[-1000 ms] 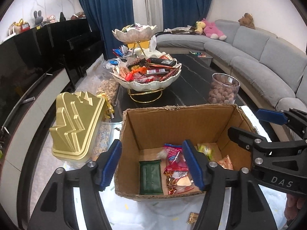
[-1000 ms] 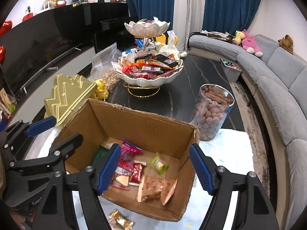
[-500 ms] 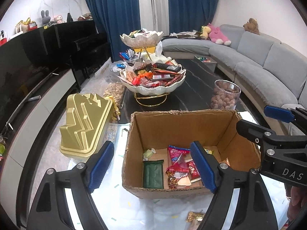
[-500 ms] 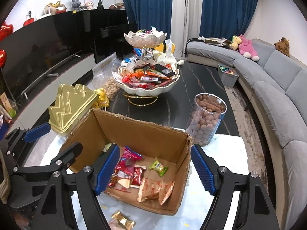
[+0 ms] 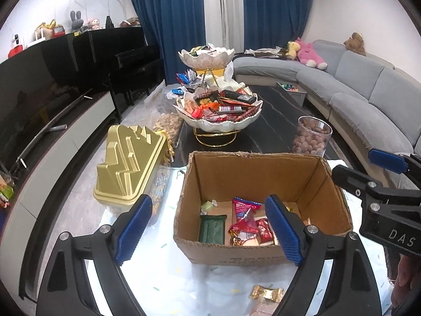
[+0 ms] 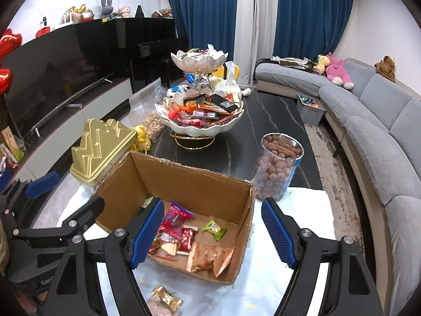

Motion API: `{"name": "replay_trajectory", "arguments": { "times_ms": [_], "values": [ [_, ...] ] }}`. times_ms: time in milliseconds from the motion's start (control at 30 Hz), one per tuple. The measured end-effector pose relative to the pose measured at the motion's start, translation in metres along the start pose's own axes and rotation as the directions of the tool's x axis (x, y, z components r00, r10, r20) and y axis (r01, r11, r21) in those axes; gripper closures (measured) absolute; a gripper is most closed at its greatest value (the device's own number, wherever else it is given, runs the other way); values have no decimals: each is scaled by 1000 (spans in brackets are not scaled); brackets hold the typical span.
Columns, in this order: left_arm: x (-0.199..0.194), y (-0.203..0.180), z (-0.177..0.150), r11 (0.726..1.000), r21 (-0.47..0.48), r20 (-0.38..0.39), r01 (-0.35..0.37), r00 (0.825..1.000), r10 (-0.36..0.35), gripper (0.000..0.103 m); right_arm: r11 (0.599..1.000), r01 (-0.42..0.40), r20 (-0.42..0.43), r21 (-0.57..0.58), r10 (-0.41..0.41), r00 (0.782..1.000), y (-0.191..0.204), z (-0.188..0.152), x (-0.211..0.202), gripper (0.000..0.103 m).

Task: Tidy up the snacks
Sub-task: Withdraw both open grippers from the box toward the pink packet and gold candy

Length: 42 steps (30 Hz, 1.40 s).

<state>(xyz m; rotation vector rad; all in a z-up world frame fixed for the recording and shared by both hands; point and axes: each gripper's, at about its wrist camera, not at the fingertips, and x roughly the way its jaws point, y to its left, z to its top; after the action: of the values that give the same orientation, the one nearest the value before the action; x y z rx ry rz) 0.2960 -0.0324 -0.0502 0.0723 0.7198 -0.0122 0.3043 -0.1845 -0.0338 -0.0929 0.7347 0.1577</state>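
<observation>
An open cardboard box (image 5: 252,176) (image 6: 189,184) stands on the white-covered table end. Inside lie several snacks: a green packet (image 5: 212,229), red wrappers (image 5: 246,213) (image 6: 175,218), a small green candy (image 6: 214,228) and orange packets (image 6: 210,259). A gold-wrapped candy (image 5: 267,293) (image 6: 166,299) lies on the table in front of the box. My left gripper (image 5: 208,233) is open and empty, above the box's near left side. My right gripper (image 6: 210,237) is open and empty, above the box's near right.
A two-tier white bowl stand (image 5: 218,123) (image 6: 200,129) full of snacks stands on the black table behind the box. A glass jar of brown balls (image 5: 311,137) (image 6: 279,166) is at the right, a gold lidded container (image 5: 129,163) (image 6: 101,150) at the left.
Both grippers have pulled back and up from the box, which now looks smaller and farther. Both stay open and empty.
</observation>
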Motion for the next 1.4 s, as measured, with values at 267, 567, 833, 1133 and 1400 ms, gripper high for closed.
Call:
{"name": "replay_trajectory", "arguments": {
  "times_ms": [267,567,833,1133,1400],
  "values": [
    [-8,-7,-11,1000,5,-13,14,1000,-14,15,1000,-6,6,5,6,1000,-5,-5,-11,26],
    [-17,-13,-23,999,19,-21,27,999,-27,14,1000,3,-19,29,-2,1000,-13,-22,-17,26],
    [-20,-18,-40,999,28,-47,43,998,-42,14,999,10,-58,40,-8,998,-13,-37,-18,26],
    [-18,-19,-62,998,24,-74,49,996,-47,14,999,16,-89,41,-12,996,-11,-60,-18,26],
    [-21,-22,-86,999,-32,-99,22,995,-25,14,1000,-8,-75,13,9,997,-12,-76,-21,26]
  ]
}}
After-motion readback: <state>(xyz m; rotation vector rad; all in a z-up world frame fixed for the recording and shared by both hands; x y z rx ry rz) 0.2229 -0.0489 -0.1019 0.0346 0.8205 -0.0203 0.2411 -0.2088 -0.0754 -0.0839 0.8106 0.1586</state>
